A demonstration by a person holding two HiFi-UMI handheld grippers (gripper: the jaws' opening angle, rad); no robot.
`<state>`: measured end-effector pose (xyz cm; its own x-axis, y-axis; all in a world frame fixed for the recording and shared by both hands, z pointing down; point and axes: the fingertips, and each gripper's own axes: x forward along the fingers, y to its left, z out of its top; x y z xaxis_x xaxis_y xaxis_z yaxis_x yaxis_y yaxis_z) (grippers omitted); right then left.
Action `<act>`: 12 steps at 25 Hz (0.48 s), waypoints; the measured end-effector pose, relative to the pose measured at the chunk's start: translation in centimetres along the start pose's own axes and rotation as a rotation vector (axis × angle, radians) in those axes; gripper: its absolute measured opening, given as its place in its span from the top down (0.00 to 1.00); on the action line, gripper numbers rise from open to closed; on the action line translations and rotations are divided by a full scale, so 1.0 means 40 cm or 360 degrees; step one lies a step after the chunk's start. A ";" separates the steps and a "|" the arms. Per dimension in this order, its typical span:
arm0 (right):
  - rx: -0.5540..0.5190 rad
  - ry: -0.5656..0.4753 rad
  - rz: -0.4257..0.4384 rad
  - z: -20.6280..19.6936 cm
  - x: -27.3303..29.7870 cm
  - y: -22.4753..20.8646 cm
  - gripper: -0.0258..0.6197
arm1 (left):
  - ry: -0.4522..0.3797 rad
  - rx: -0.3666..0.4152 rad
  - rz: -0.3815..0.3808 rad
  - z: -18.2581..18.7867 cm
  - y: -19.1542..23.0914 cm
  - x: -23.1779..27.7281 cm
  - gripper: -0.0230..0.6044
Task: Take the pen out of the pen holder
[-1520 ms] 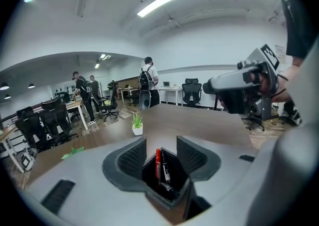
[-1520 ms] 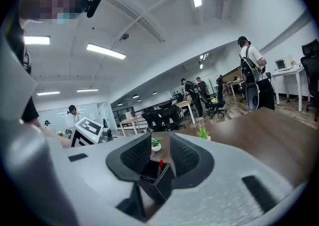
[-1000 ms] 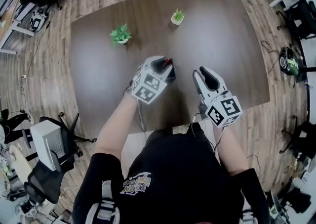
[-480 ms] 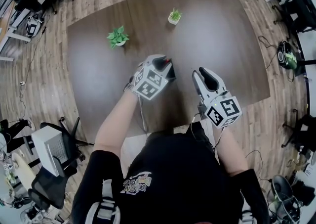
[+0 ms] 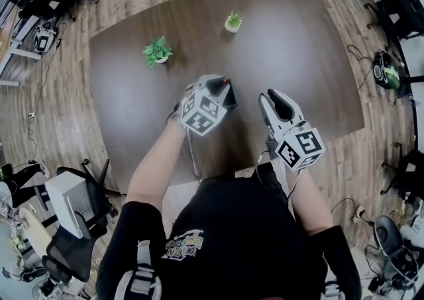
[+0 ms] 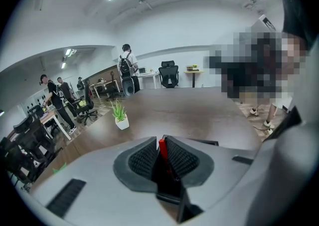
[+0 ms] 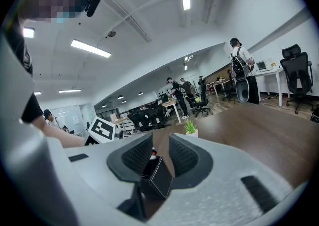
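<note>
A red pen (image 6: 162, 146) stands upright between the pads of my left gripper (image 6: 160, 139). Its jaws are closing, and a thin sliver of light still shows beside the pen. In the head view the left gripper (image 5: 222, 85) hangs tilted down over the black pen holder (image 5: 230, 99), with the red pen tip (image 5: 226, 82) at its fingertips. My right gripper (image 5: 268, 95) stands to the right of the holder and apart from it, jaws wide. In the right gripper view a black block (image 7: 157, 175) shows low between the right gripper (image 7: 160, 137) jaws, and no pad presses on it.
The dark brown table (image 5: 298, 47) carries two small potted plants, one at the back left (image 5: 158, 48) and one at the back middle (image 5: 233, 22). Office chairs, desks and several people stand around the room. The wearer's body is at the near edge.
The left gripper has rolled a little over the holder and its jaws look narrower around the pen. The right gripper has kept still.
</note>
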<state>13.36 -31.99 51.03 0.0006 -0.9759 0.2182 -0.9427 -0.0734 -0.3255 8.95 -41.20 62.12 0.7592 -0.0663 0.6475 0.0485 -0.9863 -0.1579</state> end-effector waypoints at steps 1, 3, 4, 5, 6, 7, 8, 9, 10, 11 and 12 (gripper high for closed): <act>0.0000 -0.0001 -0.0001 0.001 0.001 -0.001 0.79 | -0.0005 0.0005 0.0010 0.002 0.001 -0.001 0.88; 0.0000 -0.0003 -0.0004 0.004 -0.001 -0.003 0.79 | -0.0016 0.0014 0.0021 0.006 0.000 -0.001 0.90; -0.0001 -0.0004 -0.0005 0.004 -0.003 -0.004 0.79 | -0.0021 0.0017 0.0024 0.007 -0.002 -0.002 0.90; -0.0001 -0.0004 -0.0006 0.004 -0.005 -0.005 0.79 | -0.0025 0.0017 0.0026 0.009 -0.005 -0.002 0.90; -0.0001 -0.0005 -0.0006 0.004 -0.007 -0.006 0.79 | -0.0031 0.0014 0.0028 0.011 -0.007 -0.002 0.90; -0.0001 -0.0005 -0.0007 0.003 -0.009 -0.007 0.79 | -0.0039 0.0010 0.0030 0.013 -0.009 -0.002 0.91; 0.0000 -0.0005 -0.0008 0.002 -0.010 -0.008 0.79 | -0.0047 0.0007 0.0033 0.015 -0.009 -0.003 0.91; 0.0001 -0.0005 -0.0008 0.002 -0.010 -0.008 0.79 | -0.0054 0.0004 0.0035 0.017 -0.009 -0.004 0.91; 0.0000 -0.0005 -0.0009 0.002 -0.009 -0.008 0.79 | -0.0062 0.0002 0.0038 0.018 -0.007 -0.007 0.91; -0.0001 -0.0005 -0.0010 0.002 -0.008 -0.006 0.79 | -0.0070 0.0000 0.0040 0.020 -0.005 -0.011 0.91; -0.0001 -0.0005 -0.0010 0.001 -0.006 -0.003 0.79 | -0.0080 -0.0004 0.0044 0.021 -0.002 -0.016 0.91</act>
<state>13.51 -31.76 50.97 0.0078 -0.9761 0.2174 -0.9430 -0.0796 -0.3233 9.01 -40.96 61.09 0.7918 -0.0859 0.6047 0.0255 -0.9846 -0.1732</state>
